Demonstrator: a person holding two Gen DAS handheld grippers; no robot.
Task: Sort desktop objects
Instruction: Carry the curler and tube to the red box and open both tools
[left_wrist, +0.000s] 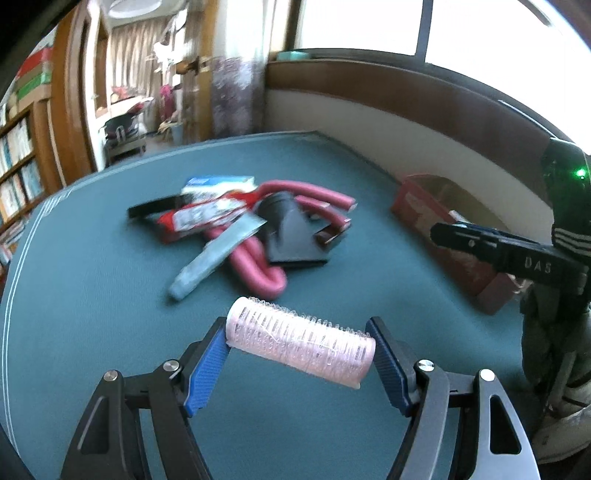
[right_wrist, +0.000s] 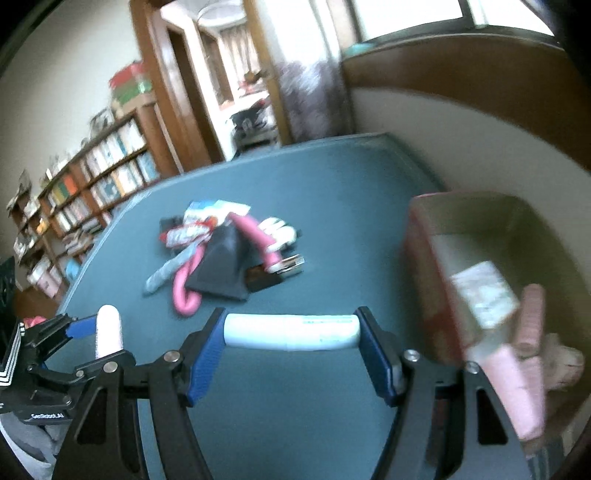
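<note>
Pink bristled plastic hair roller (left_wrist: 300, 346) clamped endwise in left hand-held gripper (left_wrist: 300, 363); white cylindrical tube (right_wrist: 291, 331) clamped in right hand-held gripper (right_wrist: 291, 349). Red cardboard box (right_wrist: 428, 258), right, partly filled; mixed pile (left_wrist: 240, 229) mid-desk unsorted, approx. half left.

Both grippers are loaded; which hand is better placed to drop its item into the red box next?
Right. The right gripper, holding the white tube, has the red box open just beside it; the left gripper with the pink hair roller sits farther away.

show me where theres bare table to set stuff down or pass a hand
Bare green table runs between the pile and both grippers, and in the strip between the pile and the red box. The pile itself is crowded; the box already holds several items.
</note>
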